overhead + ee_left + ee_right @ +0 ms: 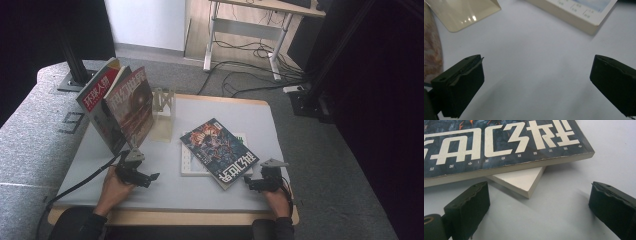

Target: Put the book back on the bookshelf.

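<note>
The dark magazine (218,151) is seen lying face up near the front right of the table (165,185), stacked crookedly on a white book (192,167), with its near corner jutting past that book over the bare surface. The right gripper (251,183) is held just beside that overhanging corner, jaws spread wide and nothing caught between them; in the right gripper view the magazine's edge (524,166) and the white book's corner (521,181) are shown just ahead of the open jaws, apart from both.

Trouble can be expected here. If the right gripper is pushed in low, the white book's corner could be caught along with the magazine, and both would be dragged or lifted together. If only the thin front edge of the magazine is pinched (it looks soft-bound, so some droop is likely), the cover could be bent or the pages fanned open, and the magazine might be slid off the book rather than picked up. A nudge from one jaw alone could spin it on the glossy cover beneath.

The left gripper (136,172) is held over bare table at the front left, jaws also wide apart and empty; ahead of it the base of a bookstand (461,13) and an edge of the white book (574,17) are seen. Two magazines (120,102) are leaned upright against that stand at the back left, well apart from the one in play.
</note>
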Available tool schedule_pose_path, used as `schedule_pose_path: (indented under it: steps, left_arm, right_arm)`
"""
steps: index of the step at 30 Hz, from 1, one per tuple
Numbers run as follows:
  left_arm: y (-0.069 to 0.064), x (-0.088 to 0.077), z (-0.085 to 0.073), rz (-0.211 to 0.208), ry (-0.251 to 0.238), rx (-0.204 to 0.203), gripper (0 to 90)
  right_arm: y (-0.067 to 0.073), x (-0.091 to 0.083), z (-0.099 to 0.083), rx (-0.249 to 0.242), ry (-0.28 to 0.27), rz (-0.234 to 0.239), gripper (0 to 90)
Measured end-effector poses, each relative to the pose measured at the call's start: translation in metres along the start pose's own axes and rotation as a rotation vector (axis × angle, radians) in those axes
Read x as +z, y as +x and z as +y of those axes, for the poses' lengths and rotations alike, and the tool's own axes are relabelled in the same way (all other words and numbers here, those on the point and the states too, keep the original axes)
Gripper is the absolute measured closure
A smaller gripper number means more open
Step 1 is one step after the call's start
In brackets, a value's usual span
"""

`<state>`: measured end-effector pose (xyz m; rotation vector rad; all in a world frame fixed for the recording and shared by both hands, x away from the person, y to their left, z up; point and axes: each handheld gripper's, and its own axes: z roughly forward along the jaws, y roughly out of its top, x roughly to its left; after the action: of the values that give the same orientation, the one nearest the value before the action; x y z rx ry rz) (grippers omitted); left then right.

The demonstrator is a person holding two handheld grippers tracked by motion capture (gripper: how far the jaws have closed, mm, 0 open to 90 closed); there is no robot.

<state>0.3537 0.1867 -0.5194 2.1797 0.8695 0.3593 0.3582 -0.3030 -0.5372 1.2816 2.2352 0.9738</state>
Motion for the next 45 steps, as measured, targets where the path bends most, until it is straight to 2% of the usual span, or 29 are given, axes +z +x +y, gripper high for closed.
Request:
schedule_pose_path:
  steps: [3, 6, 9, 15, 22, 25, 28, 33, 37, 45]
  left_arm:
    - [-0.002, 0.007, -0.003, -0.013, 0.04, 0.007, 0.0]
    - [-0.002, 0.006, -0.003, -0.018, 0.044, 0.008, 0.0]
    - [0.0, 0.009, -0.003, -0.04, 0.088, -0.005, 0.0]
    - [-0.003, 0.011, -0.003, -0.011, 0.092, 0.006, 1.3]
    - [-0.003, 0.011, -0.003, -0.011, 0.093, 0.007, 1.5]
    - [-0.003, 0.011, -0.003, -0.009, 0.095, 0.007, 1.6]
    - [-0.003, 0.011, -0.003, -0.01, 0.094, 0.007, 1.7]
    - [-0.003, 0.01, -0.003, -0.007, 0.094, 0.006, 1.9]
    - [-0.003, 0.011, -0.003, -0.008, 0.093, 0.005, 2.0]
    - [-0.003, 0.01, -0.003, -0.007, 0.093, 0.006, 2.0]
  right_arm:
    - [0.0, 0.0, 0.0, 0.0, 0.001, 0.0, 3.0]
    - [0.0, 0.0, 0.0, 0.0, 0.001, 0.0, 3.0]
    - [0.0, 0.0, 0.0, 0.002, 0.0, 0.002, 3.1]
    - [-0.004, -0.006, -0.001, 0.017, -0.002, -0.007, 2.2]
    - [-0.005, -0.025, 0.007, 0.028, -0.042, -0.022, 2.2]
    - [-0.002, -0.032, 0.013, 0.032, -0.053, -0.012, 2.1]
    - [0.003, -0.035, 0.02, 0.04, -0.06, 0.012, 1.8]
    - [0.015, -0.031, 0.034, 0.018, -0.067, 0.061, 2.4]
    - [0.029, -0.021, 0.046, -0.025, -0.056, 0.102, 2.3]
    - [0.058, 0.004, 0.067, -0.066, -0.034, 0.177, 0.0]
